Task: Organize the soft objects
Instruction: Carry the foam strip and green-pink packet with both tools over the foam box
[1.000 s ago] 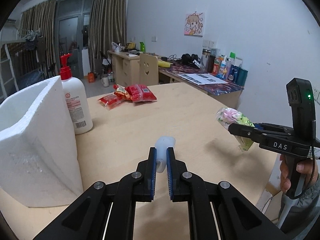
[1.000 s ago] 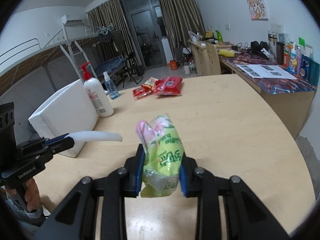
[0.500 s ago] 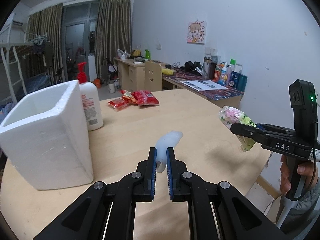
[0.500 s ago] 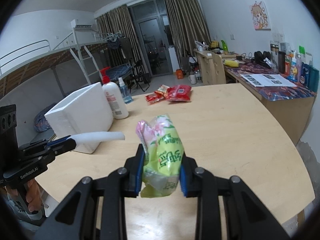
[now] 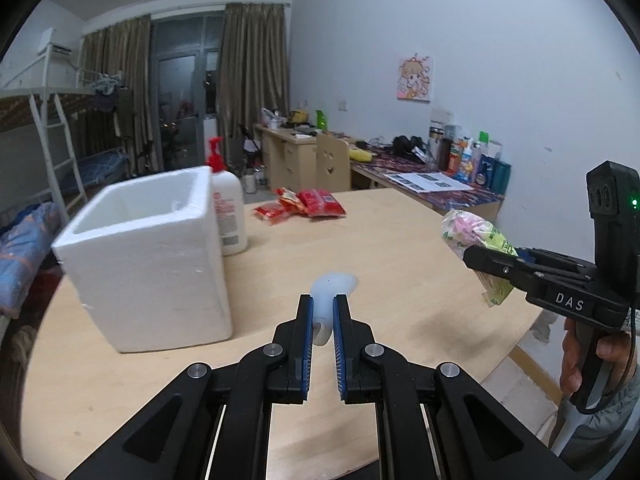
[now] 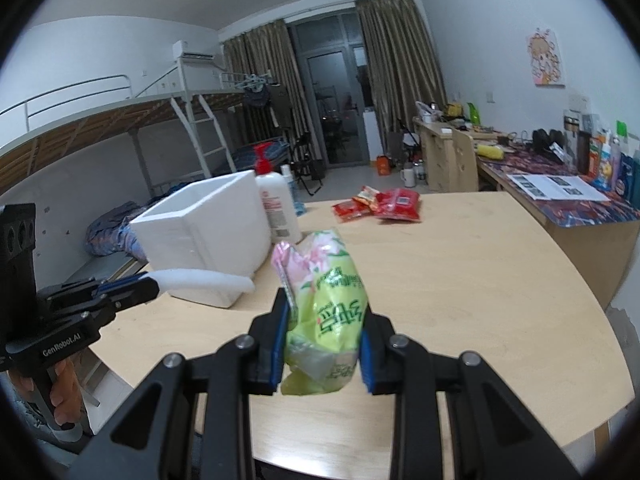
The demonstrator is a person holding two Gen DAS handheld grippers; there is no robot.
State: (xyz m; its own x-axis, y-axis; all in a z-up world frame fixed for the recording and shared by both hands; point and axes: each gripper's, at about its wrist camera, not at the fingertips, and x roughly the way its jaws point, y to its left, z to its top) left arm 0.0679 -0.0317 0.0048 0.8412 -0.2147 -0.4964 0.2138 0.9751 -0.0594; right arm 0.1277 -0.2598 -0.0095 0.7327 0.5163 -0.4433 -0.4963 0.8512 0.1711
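My left gripper is shut on a white foam strip, held in the air above the wooden table; the strip also shows in the right wrist view. My right gripper is shut on a green and pink plastic packet, also held in the air; it shows at the right of the left wrist view. A white foam box, open at the top, stands on the table left of both grippers. Its inside looks empty where visible.
A white lotion bottle with a red pump stands behind the foam box. Red snack packets lie at the far side of the table. Desks with clutter line the right wall. A bunk bed is at the left.
Both grippers have risen with their objects still held. The view now looks down onto the foam box's open top, and the box appears farther from the left gripper.
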